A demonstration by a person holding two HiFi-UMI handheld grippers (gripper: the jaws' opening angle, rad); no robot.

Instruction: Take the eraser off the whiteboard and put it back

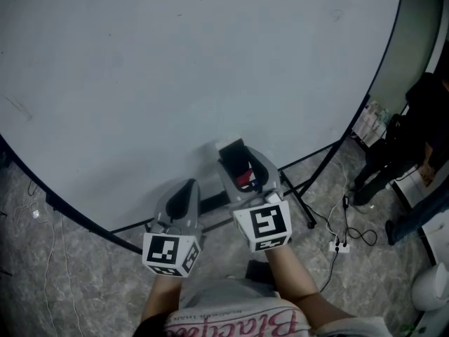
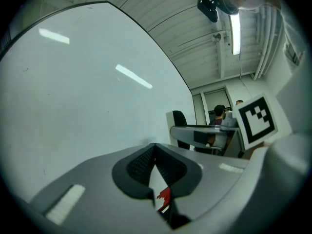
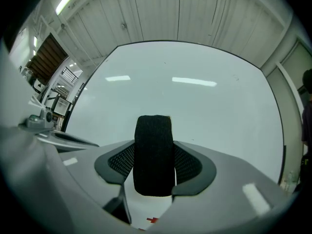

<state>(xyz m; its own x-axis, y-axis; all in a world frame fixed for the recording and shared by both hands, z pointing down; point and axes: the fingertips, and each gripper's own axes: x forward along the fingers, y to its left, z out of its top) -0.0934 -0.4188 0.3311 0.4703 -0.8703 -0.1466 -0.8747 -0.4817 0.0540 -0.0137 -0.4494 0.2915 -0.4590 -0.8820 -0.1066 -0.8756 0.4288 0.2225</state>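
The eraser (image 3: 153, 155) looks like matt black felt, finely fuzzy. My right gripper (image 3: 155, 165) is smooth matt grey plastic with ribbed black pads (image 3: 188, 165). The whiteboard (image 3: 204, 116) is smooth and glossy, streaked with bright reflections.

Right tool (image 3: 154, 165) clamps black eraser (image 3: 153, 152) upright, whiteboard (image 3: 195, 106) ahead.

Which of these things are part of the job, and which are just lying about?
Job: eraser, held by the right gripper; whiteboard.
Lying about: power strip and cables on the floor; left gripper, jaws shut on nothing.
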